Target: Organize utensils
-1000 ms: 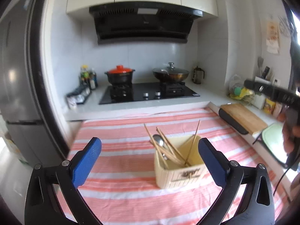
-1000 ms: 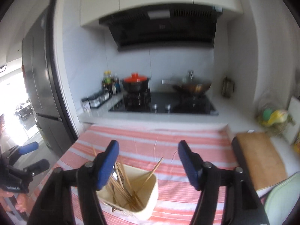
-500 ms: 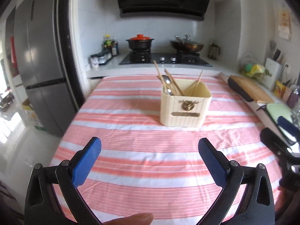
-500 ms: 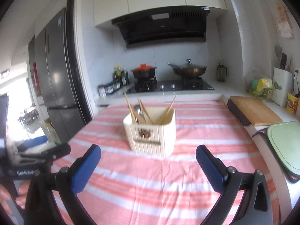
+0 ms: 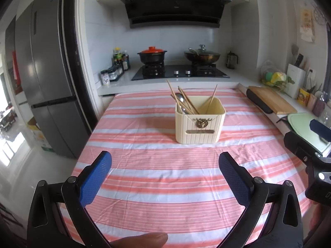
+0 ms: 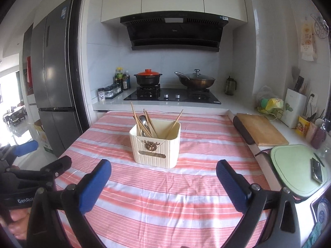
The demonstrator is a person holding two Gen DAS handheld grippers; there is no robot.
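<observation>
A cream ribbed utensil holder (image 5: 200, 124) stands on the red-and-white striped tablecloth (image 5: 165, 177), also in the right wrist view (image 6: 155, 146). In it stand several wooden chopsticks (image 5: 186, 101) and a metal spoon (image 5: 180, 100); they also show in the right wrist view (image 6: 144, 124). My left gripper (image 5: 165, 165) is open and empty, well short of the holder. My right gripper (image 6: 163, 174) is open and empty, also short of it. Each gripper shows at the edge of the other's view.
A stove with a red-lidded pot (image 5: 152, 54) and a wok (image 5: 201, 56) stands behind the table. A wooden board (image 6: 260, 129) and a green board (image 6: 298, 168) lie on the right counter. A grey fridge (image 5: 47, 82) stands at the left.
Both grippers have pulled back from above the holder towards the near side of the table. Both stay open and empty. The holder now stands further off.
</observation>
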